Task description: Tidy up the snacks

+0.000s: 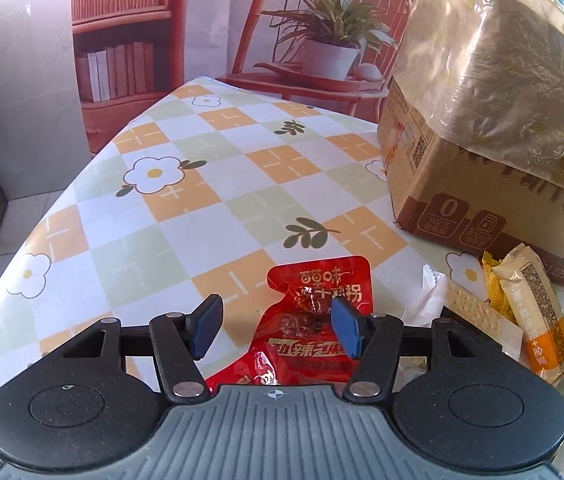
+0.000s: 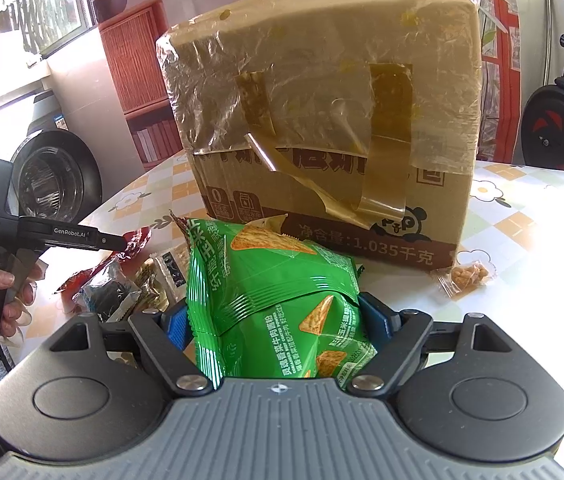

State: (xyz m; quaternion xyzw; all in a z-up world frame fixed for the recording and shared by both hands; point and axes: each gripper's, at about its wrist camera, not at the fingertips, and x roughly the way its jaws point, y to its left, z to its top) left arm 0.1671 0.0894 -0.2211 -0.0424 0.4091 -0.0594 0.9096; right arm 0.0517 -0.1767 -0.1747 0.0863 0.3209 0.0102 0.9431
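Two snack packs are ours right now: the red sachet [image 1: 314, 332] lies flat on the checked tablecloth [image 1: 209, 184] between our left gripper [image 1: 277, 326]'s parted jaws, not pinched. It looks light, limp and slick, best taken at a sealed edge. Our right gripper [image 2: 277, 320], angled down, clamps the puffy green chip bag [image 2: 277, 300] before the cardboard box [image 2: 322, 120].

Each handheld gripper, the left gripper [image 1: 275, 326] and the right gripper [image 2: 277, 322], has a ribbed grey body, two round black discs, black linkage arms with silver rivets and blue pads, while white "DAS" and "GenRobot.AI" lettering marks the left's side.
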